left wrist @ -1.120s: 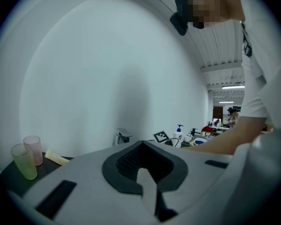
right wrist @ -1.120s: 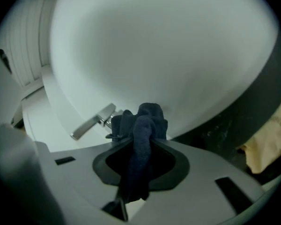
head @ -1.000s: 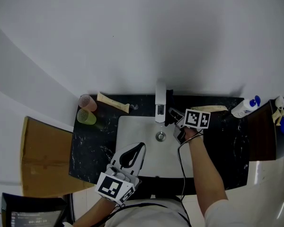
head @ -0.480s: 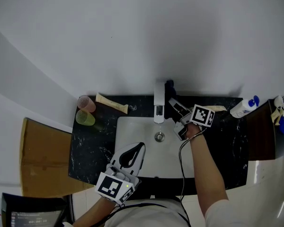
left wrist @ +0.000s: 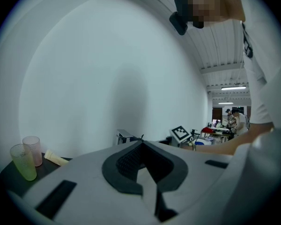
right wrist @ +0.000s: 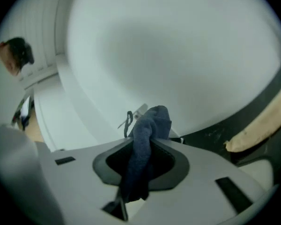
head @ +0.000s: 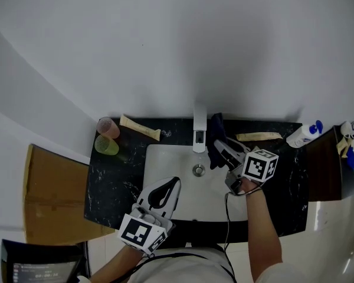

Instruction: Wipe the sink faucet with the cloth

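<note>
Over the white sink (head: 165, 158), the head view showed the right gripper (head: 223, 150) reaching to the right side of the faucet (head: 199, 128), with the dark blue cloth (head: 216, 133) bunched at its tip just beside the spout; from above I could not tell whether cloth and metal touched. That gripper's own view settled the grip: its jaws stood partly closed and pinched on the cloth, a wad of which stuck out past their tips, and a pale tube (right wrist: 257, 128) lay on the black counter (right wrist: 210, 134) to the right. Lower in the head view, the left gripper (head: 172, 184) hung over the basin's near edge, well apart from the faucet. Its own view showed the jaws brought together with nothing between them, plus a pink cup (left wrist: 32, 149) and a green cup (left wrist: 22, 163) side by side at far left. Only the head view took in the bottle (head: 305, 134) and the cardboard (head: 53, 196).
</note>
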